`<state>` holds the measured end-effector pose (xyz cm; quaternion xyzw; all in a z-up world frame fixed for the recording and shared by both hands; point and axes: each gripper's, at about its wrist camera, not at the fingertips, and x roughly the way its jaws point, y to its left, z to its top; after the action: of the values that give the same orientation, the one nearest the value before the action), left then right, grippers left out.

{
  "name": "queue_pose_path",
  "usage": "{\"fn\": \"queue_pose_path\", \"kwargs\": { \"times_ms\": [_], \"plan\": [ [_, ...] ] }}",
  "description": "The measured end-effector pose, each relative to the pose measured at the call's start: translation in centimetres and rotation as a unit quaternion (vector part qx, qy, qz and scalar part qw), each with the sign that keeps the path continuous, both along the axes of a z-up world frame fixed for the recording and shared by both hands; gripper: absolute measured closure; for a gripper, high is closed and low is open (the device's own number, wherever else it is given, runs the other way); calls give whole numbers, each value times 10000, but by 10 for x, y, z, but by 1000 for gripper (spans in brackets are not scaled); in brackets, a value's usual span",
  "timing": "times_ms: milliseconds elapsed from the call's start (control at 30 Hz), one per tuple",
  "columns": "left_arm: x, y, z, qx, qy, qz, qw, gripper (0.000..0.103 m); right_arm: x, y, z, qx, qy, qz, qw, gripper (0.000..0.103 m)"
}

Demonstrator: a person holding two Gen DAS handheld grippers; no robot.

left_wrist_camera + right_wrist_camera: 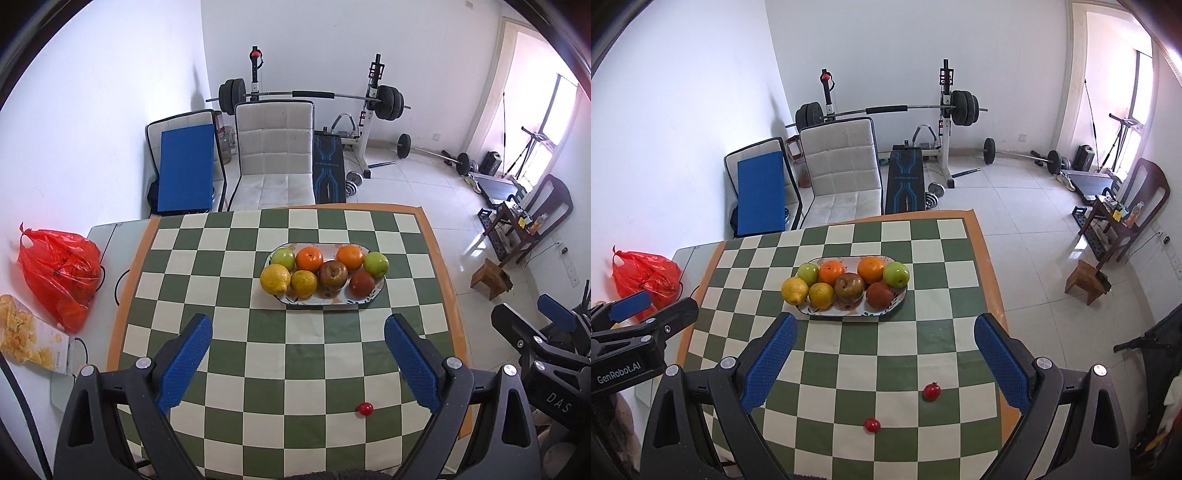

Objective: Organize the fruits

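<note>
On the checkered desk point(923, 332) an oval plate point(899, 298) holds eight fruits in two rows: green apples, oranges, a lemon point(794, 290), a yellow citrus and two dark reddish fruits. Two small red fruits lie loose on the near squares, well apart from the plate: one point(931, 391) toward the right, another point(872, 425) nearer the front edge. Both the right gripper point(884, 354) and the left gripper point(297, 354) hang above the desk with jaws spread wide, holding nothing. The step in hand looks like collecting the loose fruits, and the right gripper seems better placed for it. To do it well, it should come straight down over one fruit so that it sits centred between the blue pads, close gently, since something so small and round will likely roll or squirt sideways, and set it into a gap on the plate without nudging the piled fruit. The right wrist view shows both loose fruits and the left gripper's body at its left edge; the left wrist view shows only one small red fruit point(364, 408), plus a red plastic bag point(59, 273) and a snack packet point(33, 339) beside the desk mat.
</note>
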<state>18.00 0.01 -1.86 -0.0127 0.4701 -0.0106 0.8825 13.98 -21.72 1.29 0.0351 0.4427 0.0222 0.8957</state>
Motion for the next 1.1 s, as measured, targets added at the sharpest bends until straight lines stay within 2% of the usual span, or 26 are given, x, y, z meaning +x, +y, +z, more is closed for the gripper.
{"fn": "queue_pose_path", "kwargs": {
  "times_ms": [400, 533, 633, 733, 800, 867, 933, 1000, 1100],
  "plan": [
    [-10, -4, 7, 41, -122, -24, 9999, 7, -7, 0, 8, 10, -66, 67, 10000, 4],
    [-10, -5, 7, 66, -126, -17, 9999, 7, -2, -7, 3, 196, -48, 39, 9998, 4],
    [-3, -9, -3, 58, 48, -6, 10000, 1, 8, -25, -15, 567, 180, -43, 9982, 4],
    [9, -16, -24, 234, 232, 42, 9994, 1, 20, -49, -56, 701, 542, -226, 9958, 4],
    [19, -20, -45, 349, 464, 63, 9983, 1, 29, -64, -97, 704, 978, -351, 9921, 5],
    [30, -26, -77, 461, 818, 105, 9955, 1, 36, -77, -146, 901, 1464, -413, 9842, 11],
    [41, -31, -112, 454, 1240, 150, 9911, 1, 44, -86, -192, 1036, 1911, -479, 9749, 27],
    [50, -38, -152, 440, 1823, 155, 9821, 1, 47, -92, -236, 1174, 2261, -523, 9656, 34],
    [55, -49, -202, 431, 2449, 76, 9686, 1, 53, -91, -288, 1153, 2617, -499, 9569, 40]
  ]
}}
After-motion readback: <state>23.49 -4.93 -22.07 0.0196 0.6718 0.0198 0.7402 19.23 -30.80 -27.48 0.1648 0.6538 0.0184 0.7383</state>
